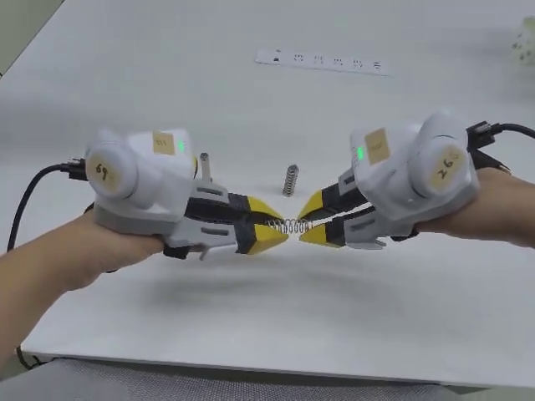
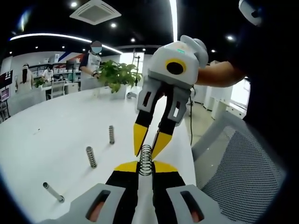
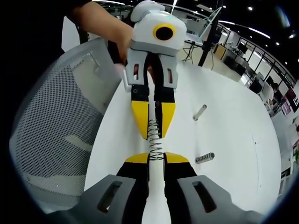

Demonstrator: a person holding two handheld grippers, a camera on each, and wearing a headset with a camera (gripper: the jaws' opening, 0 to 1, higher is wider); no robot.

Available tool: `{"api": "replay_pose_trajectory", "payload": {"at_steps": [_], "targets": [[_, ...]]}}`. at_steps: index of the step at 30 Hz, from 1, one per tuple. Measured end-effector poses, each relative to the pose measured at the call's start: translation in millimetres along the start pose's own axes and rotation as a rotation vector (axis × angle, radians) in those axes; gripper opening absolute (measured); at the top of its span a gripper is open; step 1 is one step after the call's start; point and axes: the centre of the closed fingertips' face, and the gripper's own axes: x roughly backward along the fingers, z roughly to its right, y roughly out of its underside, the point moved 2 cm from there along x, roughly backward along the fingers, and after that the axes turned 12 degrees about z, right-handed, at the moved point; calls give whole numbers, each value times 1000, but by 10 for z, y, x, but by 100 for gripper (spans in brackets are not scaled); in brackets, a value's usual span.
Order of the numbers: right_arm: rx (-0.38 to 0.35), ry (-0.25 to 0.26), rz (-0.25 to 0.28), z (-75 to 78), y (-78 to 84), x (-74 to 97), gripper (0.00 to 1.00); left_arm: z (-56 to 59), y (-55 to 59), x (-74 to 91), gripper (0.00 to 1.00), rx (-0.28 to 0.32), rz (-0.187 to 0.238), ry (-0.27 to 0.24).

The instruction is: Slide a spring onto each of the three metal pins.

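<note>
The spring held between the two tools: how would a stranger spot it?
On the white table, the left gripper and right gripper meet tip to tip near the front edge. The spring bridges their yellow tips, horizontal and off the surface; the other spring stands upright on the table behind.

We see the left gripper [image 1: 278, 229] as a white plastic shell with black jaw arms and bright yellow tips, and the right gripper [image 1: 304, 224] has the same white, black and yellow. Each shell carries a tan sticker and a green light (the round end caps bear black handwritten numerals). Between the yellow tips, the thin coiled silver-grey metal spring [image 1: 292, 225] glints pale. Beyond the tips, the upright dark grey coiled spring [image 1: 290, 180] and the dull grey metal pin [image 1: 204, 165] stand on the plain white flat table top [image 1: 251, 100]. Beside the right gripper, the grey mesh chair back [image 3: 56, 130] is finely dotted.
</note>
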Motion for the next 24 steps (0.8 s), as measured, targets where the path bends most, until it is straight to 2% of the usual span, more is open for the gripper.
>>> {"api": "replay_pose_trajectory", "payload": {"at_steps": [2, 8, 15, 24], "targets": [[0, 6, 9, 8, -18, 0, 8, -17, 15, 12, 2, 19, -7, -10], [42, 0, 22, 9, -133, 35, 8, -22, 81, 21, 2, 8, -35, -15], [59, -6, 60, 21, -281, 79, 7, -38, 77, 29, 2, 16, -29, -17], [4, -22, 141, 34, -383, 88, 7, -32, 45, 40, 3, 24, -7, -17]]}}
